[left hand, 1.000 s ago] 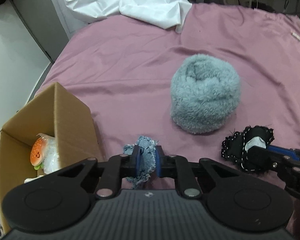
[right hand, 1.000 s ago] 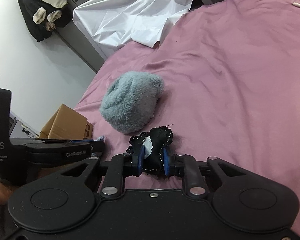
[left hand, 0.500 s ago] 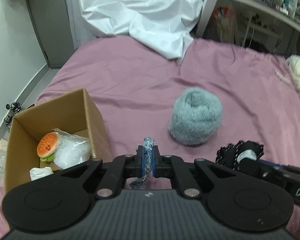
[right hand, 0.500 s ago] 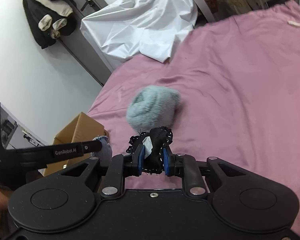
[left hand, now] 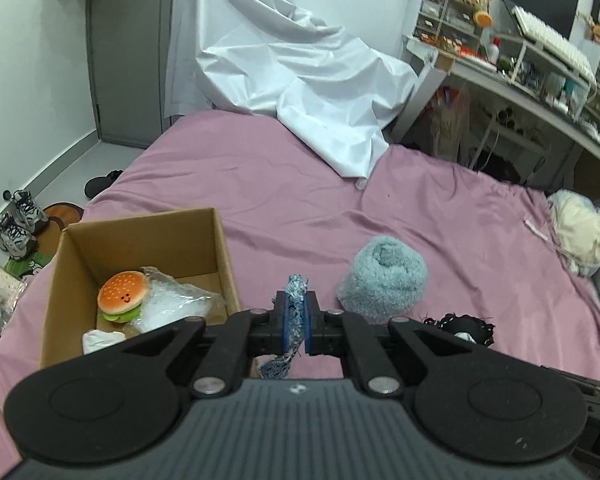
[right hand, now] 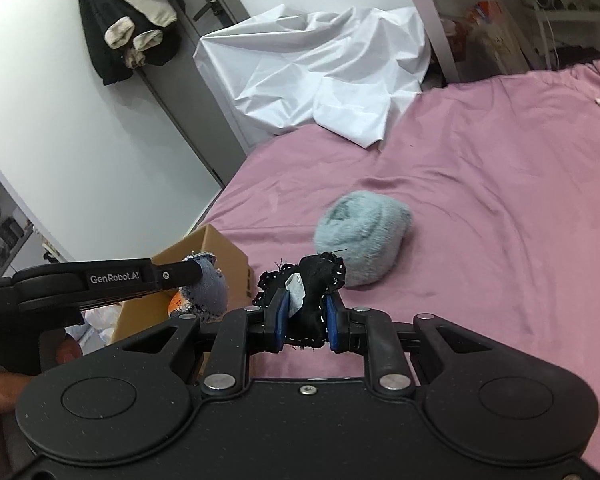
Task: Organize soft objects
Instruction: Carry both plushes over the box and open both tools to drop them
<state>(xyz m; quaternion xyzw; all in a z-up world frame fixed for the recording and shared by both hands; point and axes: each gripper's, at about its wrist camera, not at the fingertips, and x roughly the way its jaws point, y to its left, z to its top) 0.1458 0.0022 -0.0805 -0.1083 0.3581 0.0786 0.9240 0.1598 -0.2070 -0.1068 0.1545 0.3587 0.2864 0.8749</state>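
Observation:
My left gripper [left hand: 296,320] is shut on a small blue denim scrap [left hand: 294,308] and holds it above the bed, just right of an open cardboard box [left hand: 220,256]. The scrap also shows in the right wrist view [right hand: 206,288]. My right gripper [right hand: 304,320] is shut on a black lacy cloth piece [right hand: 312,300], which also shows in the left wrist view [left hand: 464,326]. A fluffy grey-blue bundle [left hand: 384,280] lies on the pink sheet ahead of both grippers. The box holds a burger plush [left hand: 122,294] and a clear plastic bag [left hand: 172,308].
The pink bed [left hand: 300,200] stretches ahead, with a white sheet [left hand: 292,80] heaped at its far end. A cream plush pile [left hand: 580,236] lies at the right edge. Shoes [left hand: 16,224] stand on the floor left. A cluttered desk [left hand: 520,72] runs along the right.
Both grippers have lifted and pulled back from the bed with their cloth pieces. The denim scrap now hangs clear of the sheet, and the box interior has come into view.

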